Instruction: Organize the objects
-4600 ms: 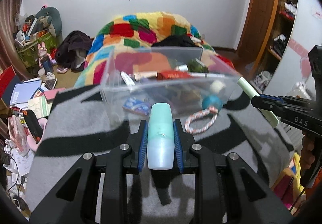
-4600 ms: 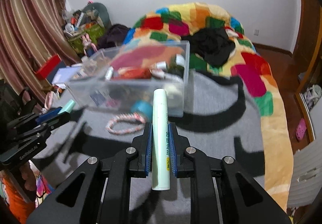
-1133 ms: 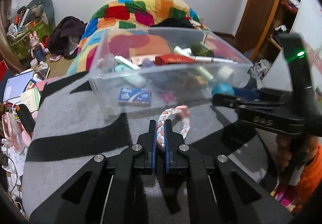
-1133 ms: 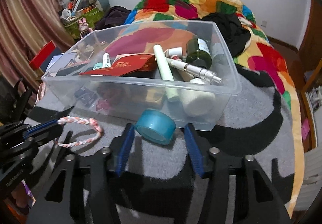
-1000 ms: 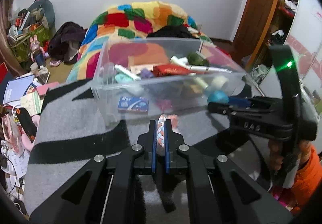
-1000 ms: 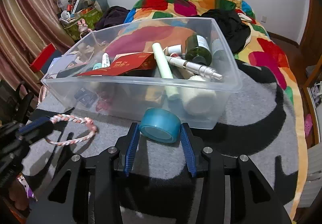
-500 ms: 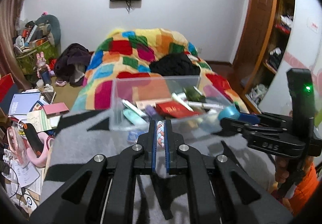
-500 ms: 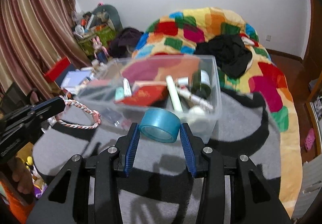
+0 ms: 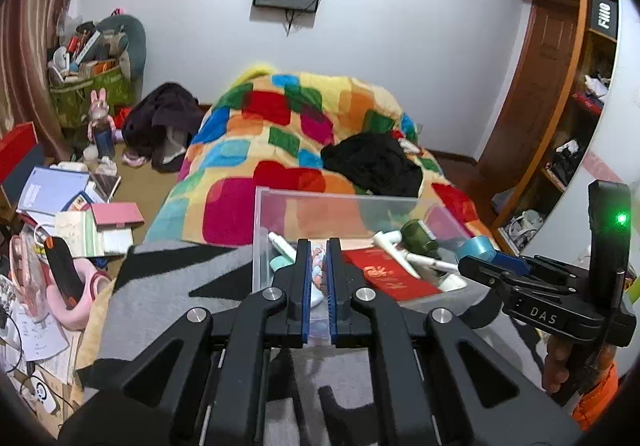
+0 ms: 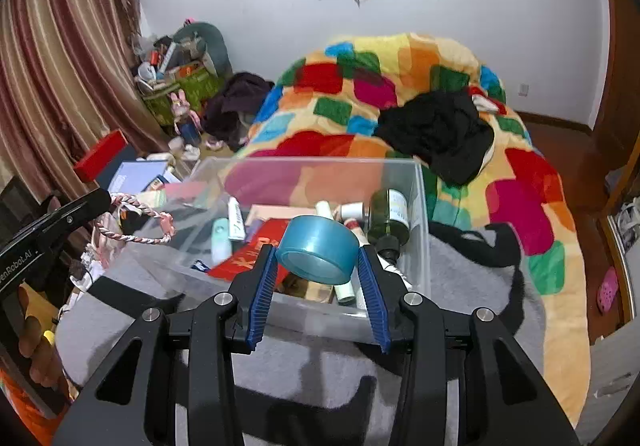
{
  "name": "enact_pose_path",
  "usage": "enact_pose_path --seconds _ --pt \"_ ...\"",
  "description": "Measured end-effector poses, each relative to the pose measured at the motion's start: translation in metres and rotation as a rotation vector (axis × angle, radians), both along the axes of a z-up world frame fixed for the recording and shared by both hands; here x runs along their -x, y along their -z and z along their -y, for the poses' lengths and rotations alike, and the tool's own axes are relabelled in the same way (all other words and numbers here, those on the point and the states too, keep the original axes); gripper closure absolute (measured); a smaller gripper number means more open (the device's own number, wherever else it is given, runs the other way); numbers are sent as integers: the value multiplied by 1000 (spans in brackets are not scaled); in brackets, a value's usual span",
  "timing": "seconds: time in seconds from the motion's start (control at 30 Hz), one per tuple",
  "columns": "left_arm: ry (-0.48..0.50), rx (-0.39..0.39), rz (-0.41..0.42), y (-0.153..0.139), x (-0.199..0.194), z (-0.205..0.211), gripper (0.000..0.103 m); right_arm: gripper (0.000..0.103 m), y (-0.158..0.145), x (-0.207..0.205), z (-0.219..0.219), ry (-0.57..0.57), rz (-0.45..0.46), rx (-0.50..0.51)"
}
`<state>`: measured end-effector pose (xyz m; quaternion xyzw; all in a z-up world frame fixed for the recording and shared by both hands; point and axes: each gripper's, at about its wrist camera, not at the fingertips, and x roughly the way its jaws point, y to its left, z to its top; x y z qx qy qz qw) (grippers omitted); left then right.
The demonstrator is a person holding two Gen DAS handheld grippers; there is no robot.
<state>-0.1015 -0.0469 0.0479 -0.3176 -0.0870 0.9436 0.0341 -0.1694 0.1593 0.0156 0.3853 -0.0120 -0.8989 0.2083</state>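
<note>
1. Both loads are off the grey-and-black blanket (image 10: 472, 270) where they lay a second ago. The left gripper (image 9: 319, 266), its jaws pinched nearly together, holds the braided rope ring (image 10: 138, 221) in the air just short of the clear plastic bin (image 10: 420, 201). The right gripper (image 10: 318, 266), jaws partly spread, clamps the blue tape roll (image 10: 318, 250) by its sides above the bin's near wall.
2. With the blanket beside the bin bare, these look like the last loose items; what remains is judged to be the drop.
3. The bin already holds a red packet (image 9: 384, 274), a dark green bottle (image 10: 390, 219) and several white tubes (image 10: 236, 219), leaving little open floor.
4. The near wall lies between each load and the inside. The two grippers hang close over one small bin, and the dangling loop could snag its rim.
</note>
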Motion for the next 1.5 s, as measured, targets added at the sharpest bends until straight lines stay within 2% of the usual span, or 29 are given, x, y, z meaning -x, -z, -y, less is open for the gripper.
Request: enact_pose_path --seconds 0.13,0.23,0.33,0.47,0.57,0.67,0.77,0.83,0.97,1.03,1.1,1.2,1.27,1.5 --pt "24 -13 66 22 16 -1 97 65 14 10 3 6 28 -24" --pt "54 -7 113 36 23 -7 97 65 21 13 8 -31 52 -36" --pt "71 4 116 39 22 -13 97 64 23 12 11 -49 46 -57" --pt "87 13 110 35 18 -18 94 49 19 11 9 -61 45 -51" --pt "91 21 97 31 14 -21 87 48 16 9 5 -54 36 -46" --pt "94 26 80 27 9 -24 75 48 12 5 3 -53 28 -40" --pt "95 44 59 22 1 -29 60 48 7 -1 0 -59 19 -29" --pt "90 62 42 20 -5 -32 43 48 4 -6 -2 -71 11 -24" --pt "87 78 16 15 -16 -38 27 48 -3 -18 -5 -91 -8 -13" --pt "86 82 10 15 -21 -40 18 46 -6 -25 -6 -96 -22 -14" --pt "79 91 7 15 -24 -42 11 35 -8 -31 -7 -95 -32 -8" --pt "66 95 7 17 -30 -42 7 25 -9 -39 -9 -85 -44 1" --pt "58 86 18 20 -31 -41 6 23 -8 -42 -9 -81 -52 -7" --pt "32 78 35 27 -40 -37 5 21 -5 -54 -16 -69 -66 -18"
